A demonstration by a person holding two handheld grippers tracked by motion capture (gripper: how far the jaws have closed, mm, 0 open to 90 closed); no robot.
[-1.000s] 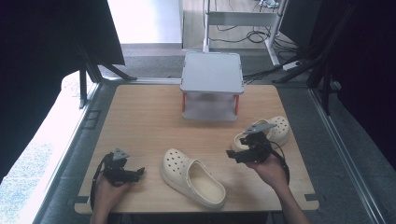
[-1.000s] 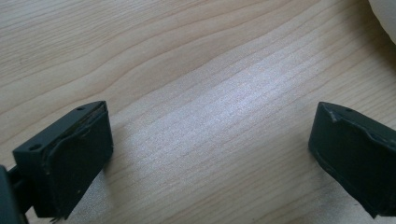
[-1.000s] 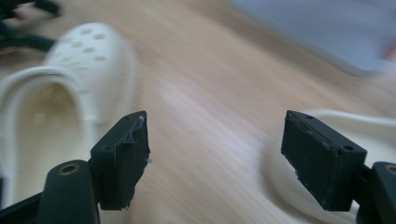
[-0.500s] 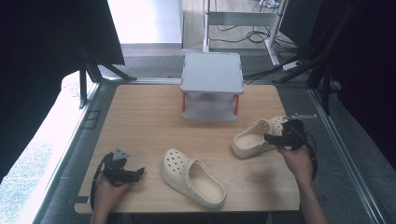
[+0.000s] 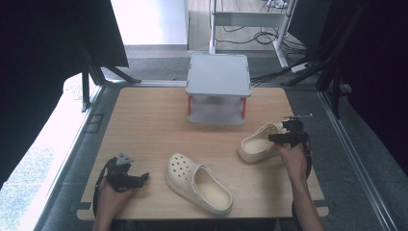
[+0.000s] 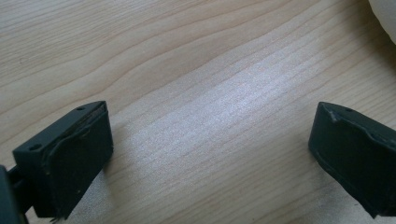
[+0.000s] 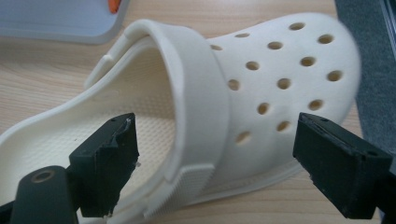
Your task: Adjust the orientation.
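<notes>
Right claw (image 5: 285, 138) hangs at the far clog (image 5: 260, 144), its jaws spread wide and having just been opening; in the right gripper view one jaw sits over the clog's hollow and the other stands off beyond the holed toe, neither pad pressing on it, so the clog is released. That clog lies on its sole near the right edge of the bench (image 5: 144, 125), its strap (image 7: 201, 93) folded forward over the opening. Nearer the person, at the middle of the bench's front, the second clog (image 5: 198, 183) lies well apart from the first. Left claw (image 5: 139, 179) rests low at the front left, jaws wide apart over bare wood, grasping nothing. Behind both clogs, at the far edge, stands a grey rack (image 5: 219, 74) with orange posts.
</notes>
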